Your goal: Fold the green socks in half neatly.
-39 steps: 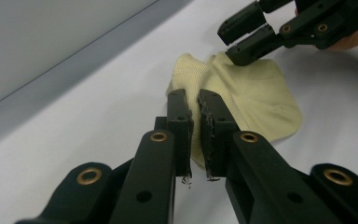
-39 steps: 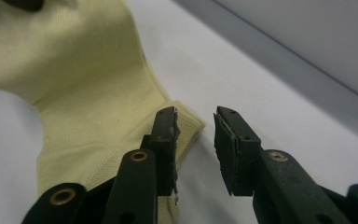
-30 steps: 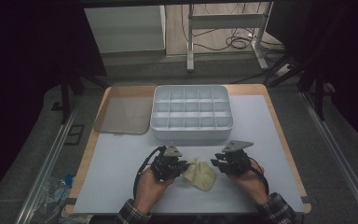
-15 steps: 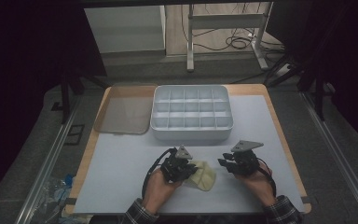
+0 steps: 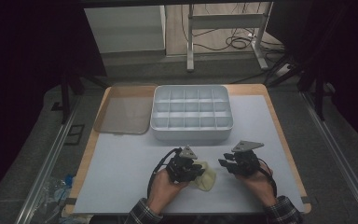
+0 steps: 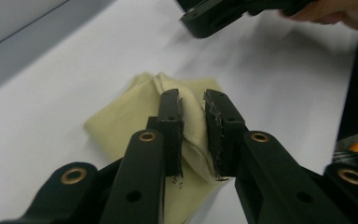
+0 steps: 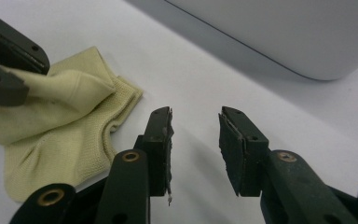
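The left claw [image 6: 193, 100] had a raised fold of the yellow cloth [image 6: 121, 126] between its jaws, which had just been opening slightly, while the right claw [image 7: 196, 121], beside the cloth, stood open and empty, so it should have pinched the near edge firmly.

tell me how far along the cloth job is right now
Done: the lid is off, lying left of the divided box. In hand: the left gripper has a raised fold of the yellow cloth between its jaws, which have just been opening. The right gripper is open beside it on the white mat. Left: the cloth is not in the box, whose compartments look empty.
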Available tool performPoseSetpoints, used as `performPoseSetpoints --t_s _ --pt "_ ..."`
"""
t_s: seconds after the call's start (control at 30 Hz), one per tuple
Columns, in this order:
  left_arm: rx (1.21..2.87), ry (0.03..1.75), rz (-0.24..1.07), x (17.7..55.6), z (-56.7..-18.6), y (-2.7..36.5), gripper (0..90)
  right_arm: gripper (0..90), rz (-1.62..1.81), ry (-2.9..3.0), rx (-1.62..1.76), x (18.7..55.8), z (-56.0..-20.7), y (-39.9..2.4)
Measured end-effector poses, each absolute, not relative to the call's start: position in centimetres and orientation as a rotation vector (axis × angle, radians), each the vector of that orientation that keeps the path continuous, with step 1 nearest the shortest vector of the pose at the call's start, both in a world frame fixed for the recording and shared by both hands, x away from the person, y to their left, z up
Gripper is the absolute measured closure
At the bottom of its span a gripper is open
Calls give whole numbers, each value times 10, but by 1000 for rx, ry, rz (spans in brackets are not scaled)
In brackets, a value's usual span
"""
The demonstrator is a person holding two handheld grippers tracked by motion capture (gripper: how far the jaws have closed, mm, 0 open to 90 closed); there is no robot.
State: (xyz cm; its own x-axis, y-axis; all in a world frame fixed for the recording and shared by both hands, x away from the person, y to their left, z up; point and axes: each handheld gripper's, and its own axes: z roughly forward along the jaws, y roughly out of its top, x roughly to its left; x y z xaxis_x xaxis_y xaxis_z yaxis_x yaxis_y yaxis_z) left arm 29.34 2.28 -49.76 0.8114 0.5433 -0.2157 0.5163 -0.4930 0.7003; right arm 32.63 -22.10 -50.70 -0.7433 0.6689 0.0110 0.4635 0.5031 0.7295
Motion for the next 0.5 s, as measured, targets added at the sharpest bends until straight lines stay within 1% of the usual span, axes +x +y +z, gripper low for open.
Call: performPoseSetpoints --t_s 0.07,0.3,0.33,0.37,0.5 --pt "2181 759 42 293 -496 18 760 639 1079 2475 958 326 -507 -221" --pt "2140 720 49 292 -488 12 666 634 1071 2474 963 328 -508 -224" --pt "2130 720 77 292 -484 14 661 634 1071 2472 967 328 -509 -224" --pt "2130 720 77 292 -484 14 653 634 1072 2473 968 328 -509 -224" --pt "2137 760 187 296 -481 28 578 634 1076 2473 971 328 -508 -225"
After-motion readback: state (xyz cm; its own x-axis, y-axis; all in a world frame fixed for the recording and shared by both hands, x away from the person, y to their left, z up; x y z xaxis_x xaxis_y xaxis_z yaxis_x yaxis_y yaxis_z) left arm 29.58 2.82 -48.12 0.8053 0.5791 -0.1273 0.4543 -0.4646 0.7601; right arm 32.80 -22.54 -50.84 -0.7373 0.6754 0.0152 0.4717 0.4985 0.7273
